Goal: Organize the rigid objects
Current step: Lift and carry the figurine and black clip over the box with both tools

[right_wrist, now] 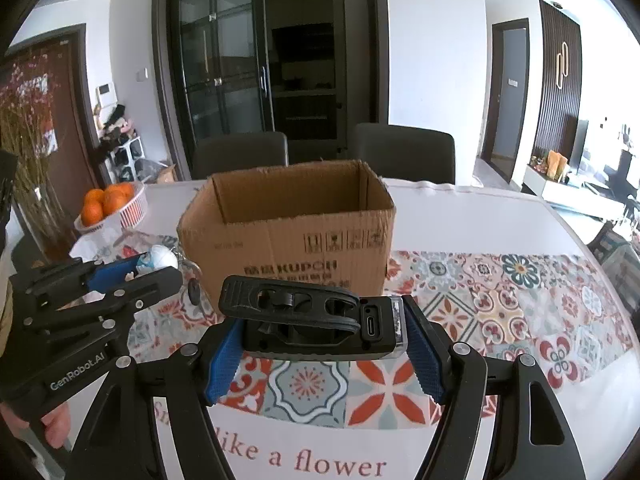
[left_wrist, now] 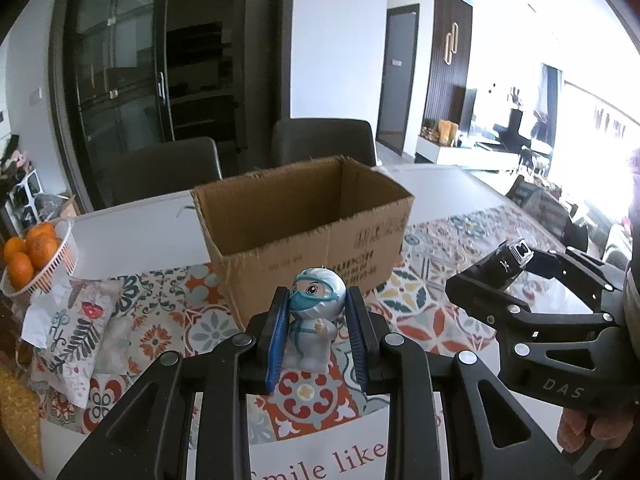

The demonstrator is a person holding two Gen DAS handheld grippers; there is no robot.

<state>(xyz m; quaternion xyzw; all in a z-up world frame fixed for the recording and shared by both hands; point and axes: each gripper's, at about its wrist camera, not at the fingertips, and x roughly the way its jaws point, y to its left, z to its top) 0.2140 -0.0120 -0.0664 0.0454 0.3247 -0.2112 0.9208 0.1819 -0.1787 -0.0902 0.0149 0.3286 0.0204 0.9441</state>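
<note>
Grippers both loaded: left gripper [left_wrist: 318, 334] clamps figurine [left_wrist: 316, 312], right gripper [right_wrist: 324, 344] clamps lamp [right_wrist: 320, 324]. Box [right_wrist: 288, 232] at 12 o'clock, open; you lift over rim w/o clipping it, then release inside.

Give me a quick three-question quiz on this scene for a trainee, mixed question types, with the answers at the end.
1. True or false: the cardboard box is open at the top.
2. What does the left gripper hold: A) an orange, B) a masked figurine, C) a cushion?
3. Fill in: the right gripper is shut on a black ____ with a port on its end.

Key: 1 true. 2 B. 3 device.
</note>
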